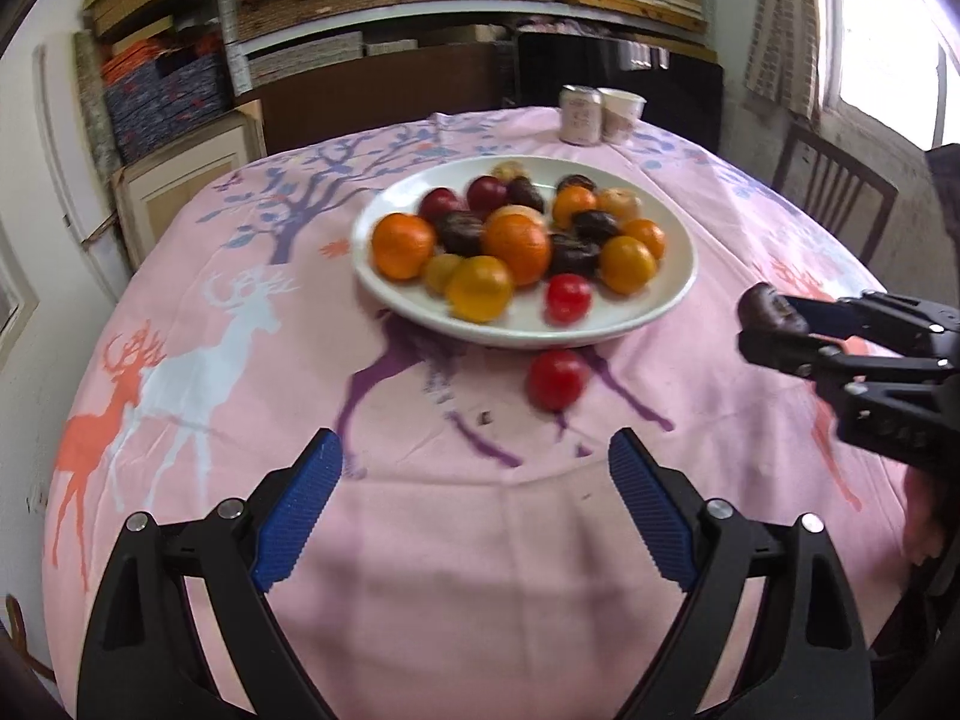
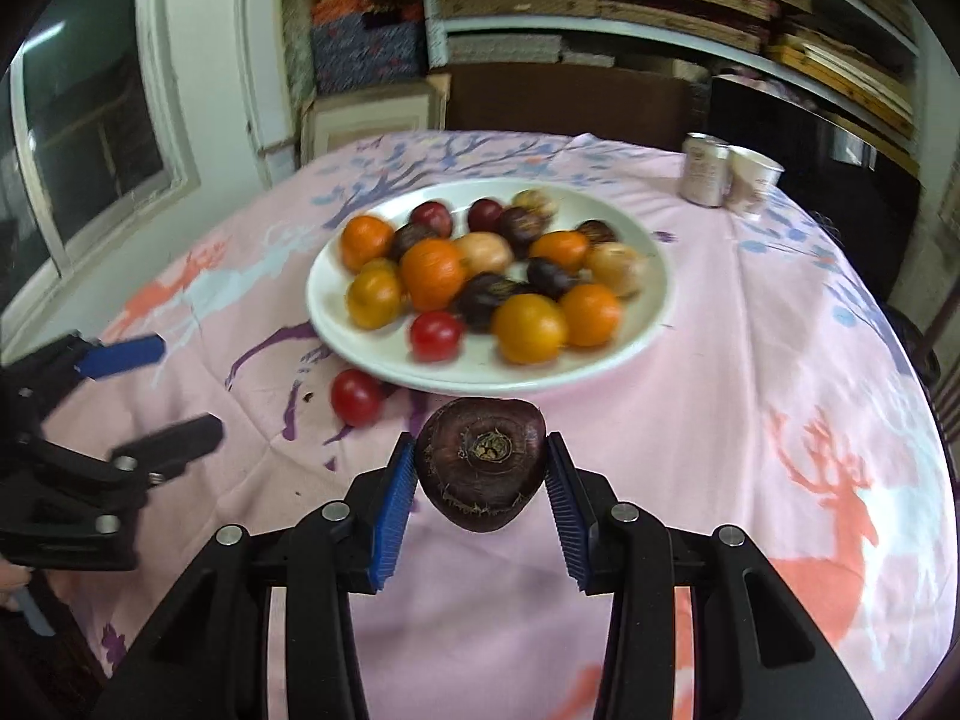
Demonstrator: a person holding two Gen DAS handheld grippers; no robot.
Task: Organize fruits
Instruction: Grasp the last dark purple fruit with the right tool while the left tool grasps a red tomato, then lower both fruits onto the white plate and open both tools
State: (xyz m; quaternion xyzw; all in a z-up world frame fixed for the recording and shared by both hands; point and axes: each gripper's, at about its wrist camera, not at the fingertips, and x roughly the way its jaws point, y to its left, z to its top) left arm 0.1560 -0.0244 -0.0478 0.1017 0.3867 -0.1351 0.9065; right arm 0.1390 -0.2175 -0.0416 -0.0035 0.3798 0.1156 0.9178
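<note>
Item one: your right gripper (image 2: pixel 480 474), black-framed with ribbed blue pads, is closed on a dark purple-brown, flattened round fruit with a dried stem scar (image 2: pixel 482 461); the pads press its two sides at lower centre of the right wrist view, the scar facing the camera, so the grip looks square across the widest part and the fruit hangs clear of the cloth, just this side of the plate. In the left wrist view the same fruit shows at the right edge, at the tips of that gripper. Item two: your left gripper (image 1: pixel 475 462), of the same make, stands wide apart with nothing between its pads, low in its own frame over bare cloth, probably kept ready for the next pick. Item three: a shallow white ceramic plate (image 2: pixel 651 306), mid-frame, holding the mixed heap: orange round fruits, yellow-orange ones, dark brown ones like yours, deep red ones and pale tan ones, all unsorted. Item four: a small glossy red round fruit (image 1: pixel 557 379) lies on the cloth just outside the plate's near rim, seemingly the start of a separate group. Item five: a pink tablecloth printed with deer and trees (image 1: pixel 420 540) covers the table. Item six: a metal can (image 2: pixel 703 169) and a paper cup (image 2: pixel 753 180) stand together at upper right, well apart from the fruit.
</note>
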